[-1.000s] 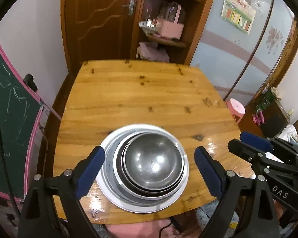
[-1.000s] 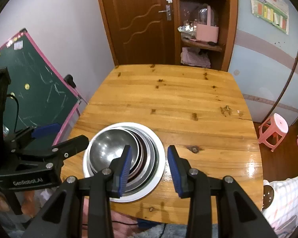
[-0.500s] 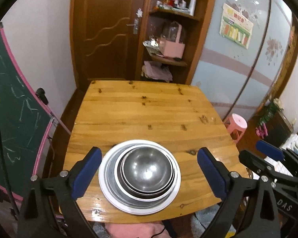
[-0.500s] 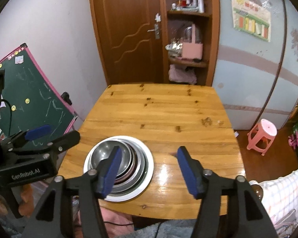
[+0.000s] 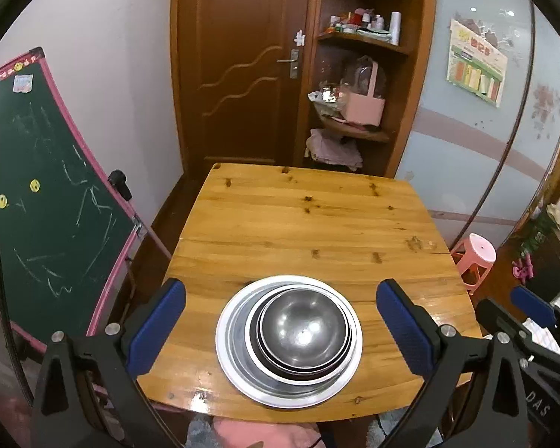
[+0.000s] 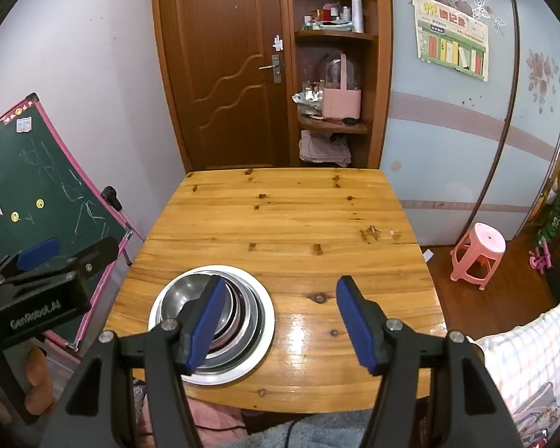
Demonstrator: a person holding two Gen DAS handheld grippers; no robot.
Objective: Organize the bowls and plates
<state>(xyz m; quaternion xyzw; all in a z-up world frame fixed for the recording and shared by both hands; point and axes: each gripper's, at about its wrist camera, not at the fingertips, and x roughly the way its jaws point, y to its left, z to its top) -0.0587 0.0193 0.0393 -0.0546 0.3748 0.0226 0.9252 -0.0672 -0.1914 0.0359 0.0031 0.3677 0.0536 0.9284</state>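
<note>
Wooden table [image 5: 310, 224] fills the middle of both views, brown door [image 5: 239, 63] and a cluttered corner shelf [image 5: 358, 86] behind it, green chalkboard [image 5: 44, 186] off its left side, pink stool [image 6: 478, 254] on the floor to the right.

We see one stack near the table's front edge: a wide white-rimmed plate [image 5: 235, 366] at the bottom, steel dishes nested on it, a steel bowl [image 5: 302, 324] on top. How many dishes sit between plate and bowl we can't tell.

Our left gripper [image 5: 280, 326] hangs above the stack, jaws opening and about as wide as they go, pads [image 5: 156, 328] well clear on either side. Nothing gripped; the stack sits in the gap only by line of sight.

Our right gripper [image 6: 280, 326] is off to the stack's right, jaws opening, roughly half spread. Its left pad [image 6: 205, 324] overlaps the plates in view; contact can't be confirmed. Bare table shows between the pads, nothing held.
</note>
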